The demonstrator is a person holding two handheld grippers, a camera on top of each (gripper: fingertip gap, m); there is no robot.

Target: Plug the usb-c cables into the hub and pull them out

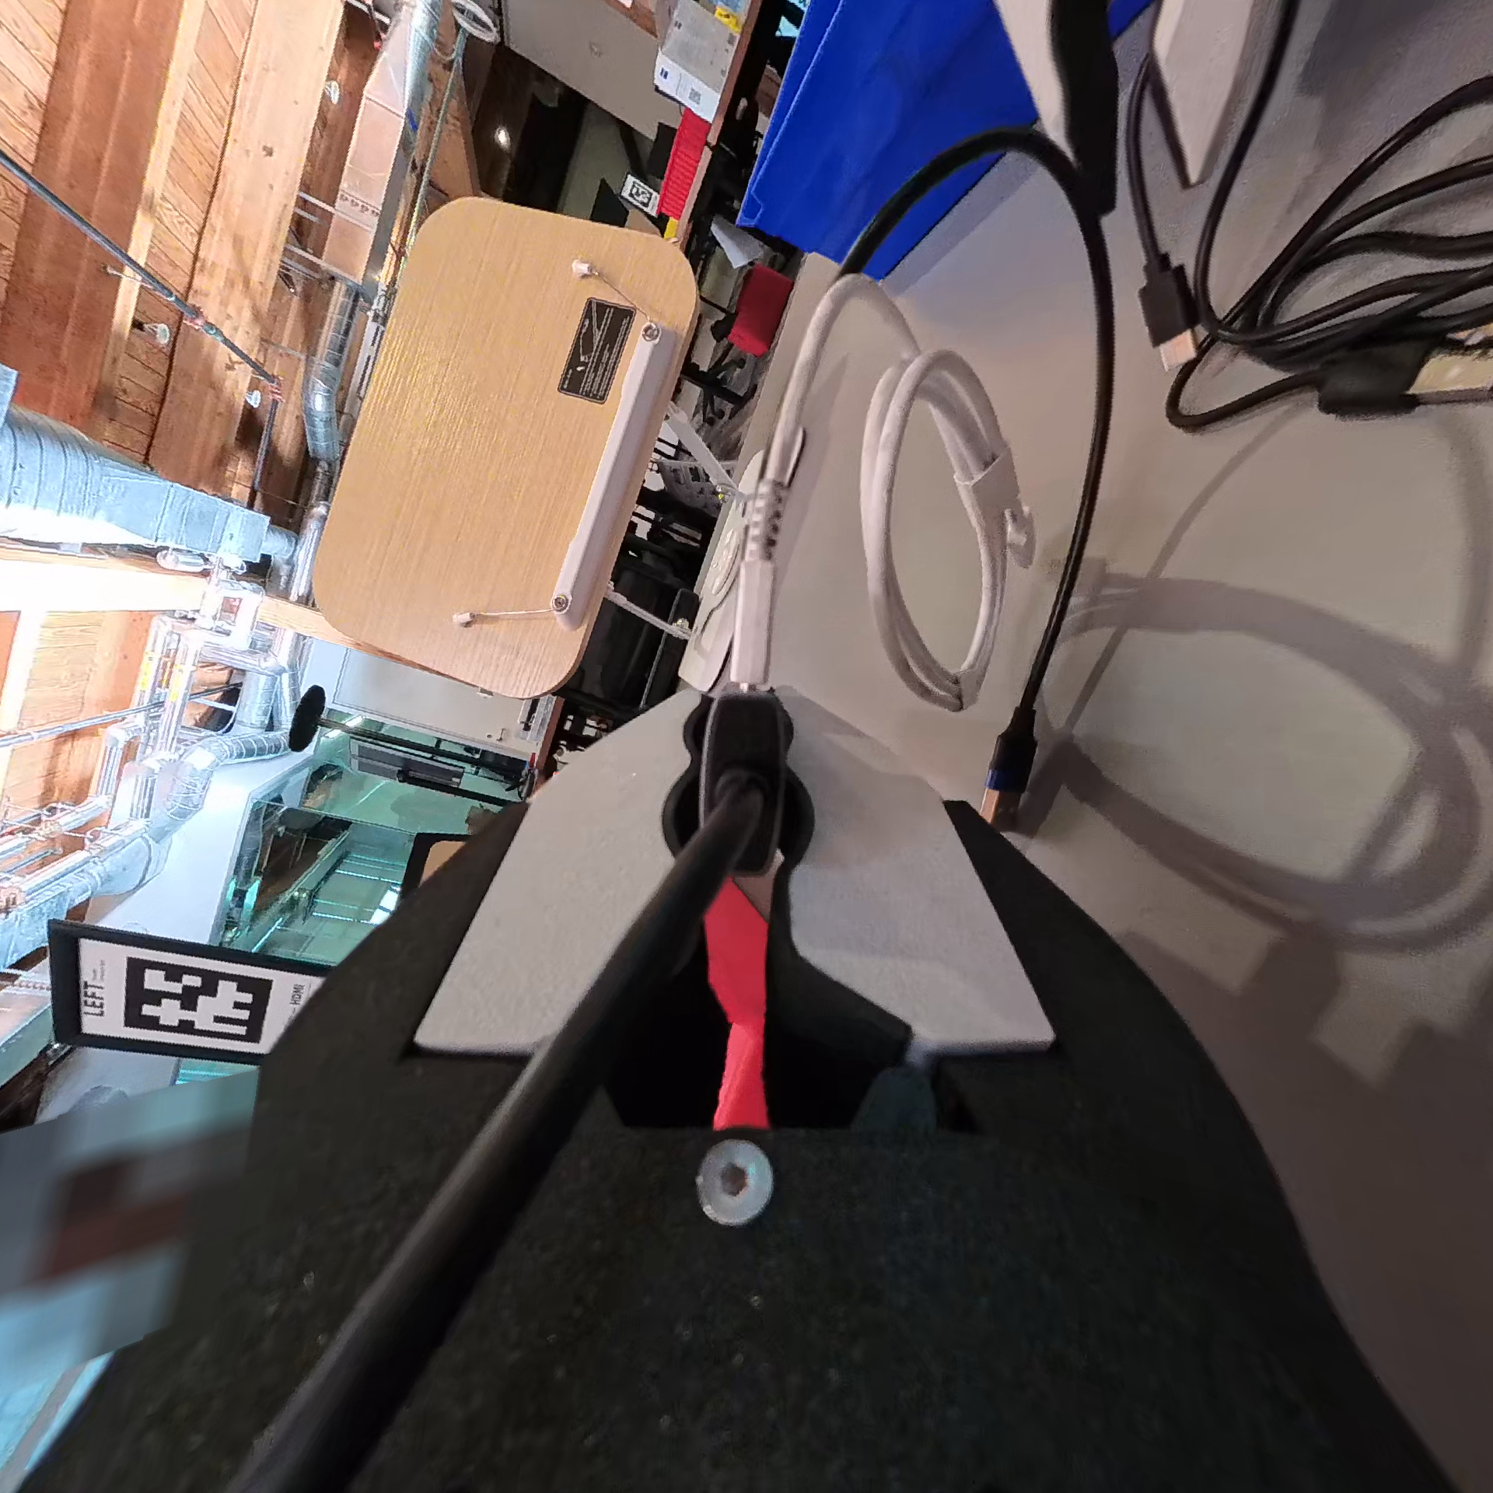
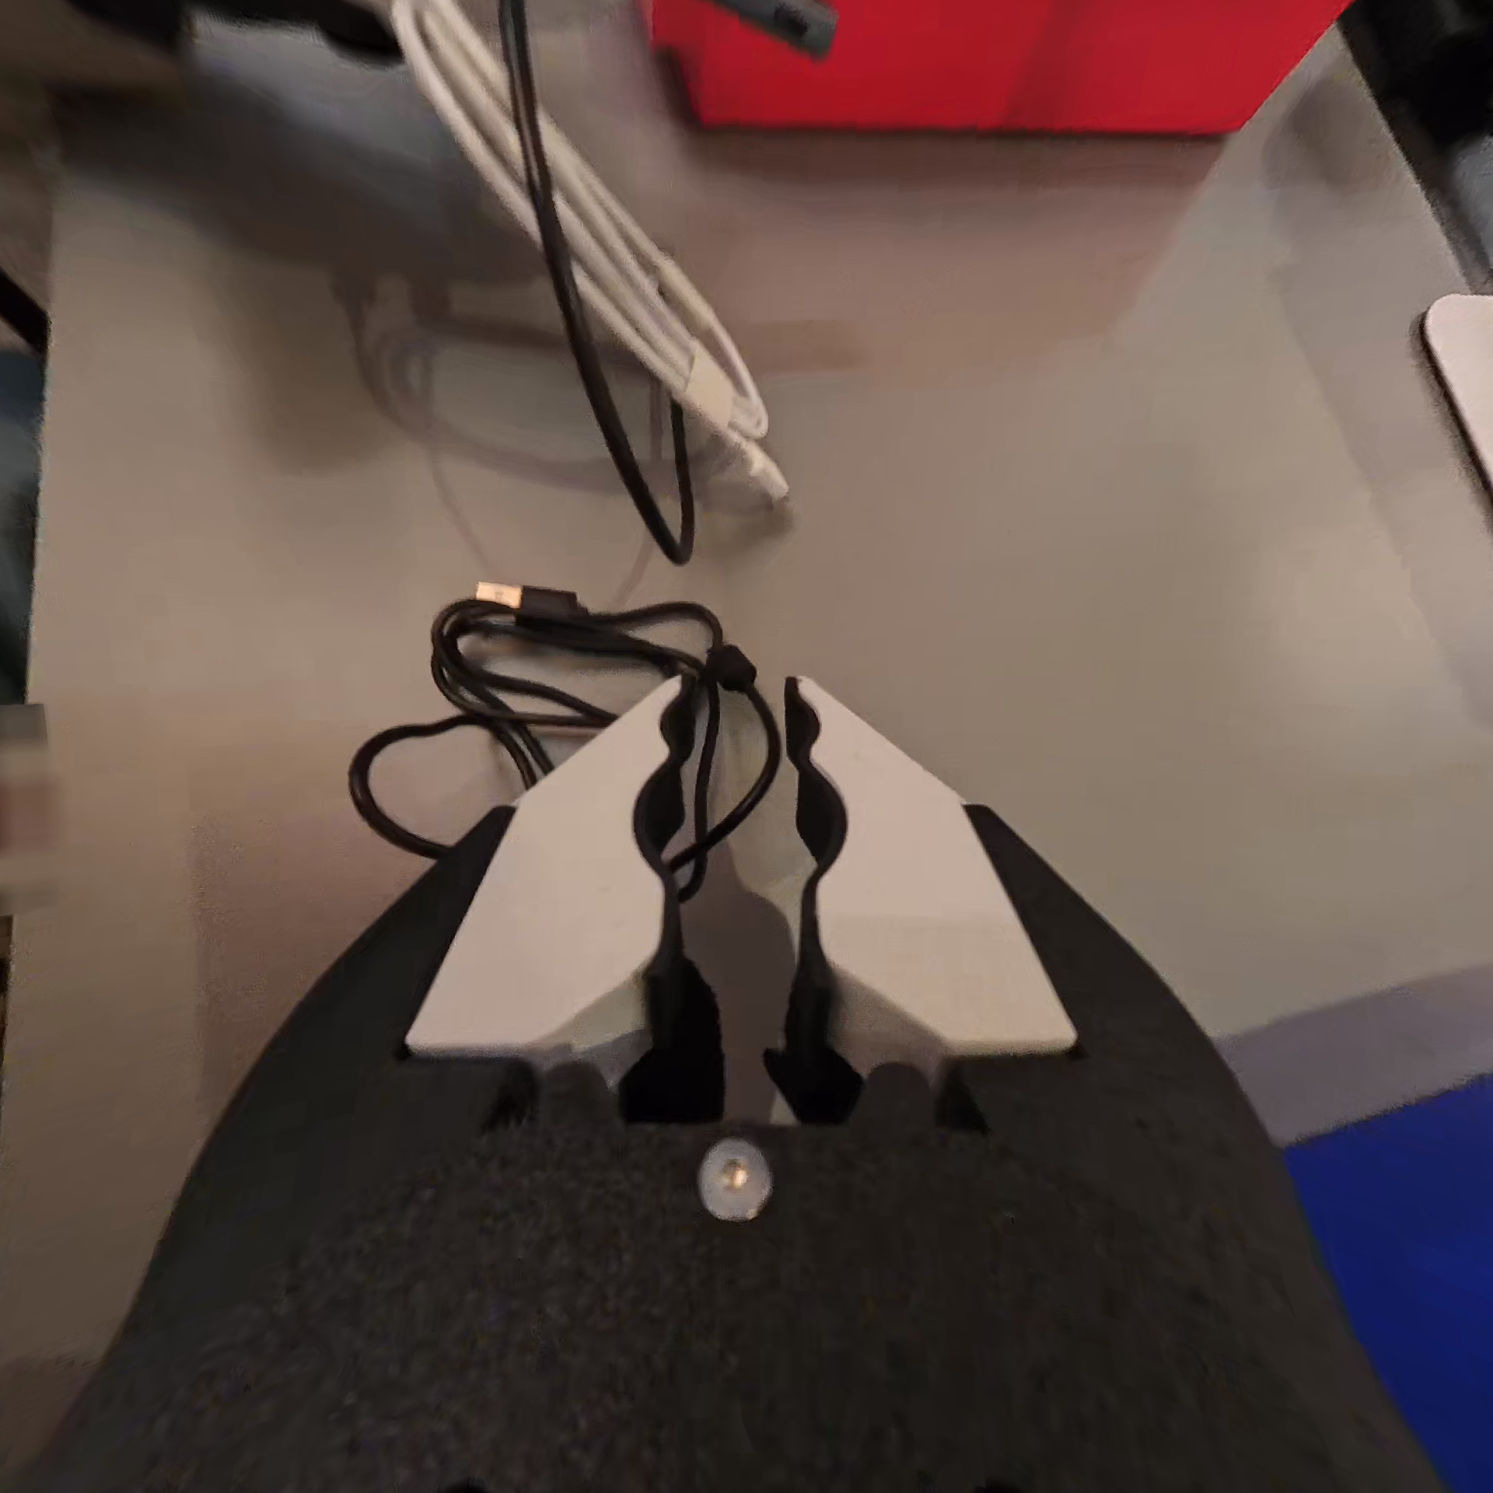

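Two grippers show, one per wrist view. Nearest in the left wrist view, the left gripper [image 1: 739, 727] has its fingers [image 1: 582, 872] closed on the black plug [image 1: 739, 775] of a black cable [image 1: 517, 1074], which runs back toward the camera. At the plug's front a white connector [image 1: 750, 638] meets it, leading to a white cord; whether this belongs to the hub I cannot tell. Just beside it on the grey counter [image 1: 1260, 565] lies a coiled white cable [image 1: 929, 525], and a black cable with a blue-banded plug [image 1: 1010, 767] rests near the right finger. Farther off sit tangled black cables [image 1: 1333, 267], a blue bin [image 1: 881, 113] and a tilted wooden board [image 1: 493, 452]. In the right wrist view, the right gripper [image 2: 735, 695] has its fingers [image 2: 565, 889] apart with nothing clamped; a loop of a bundled black USB cable [image 2: 565, 646] lies on the counter between and beyond them. Farther along are a black cable loop [image 2: 646, 452] hanging over the white coil [image 2: 646, 307], and a red box [image 2: 969, 56].
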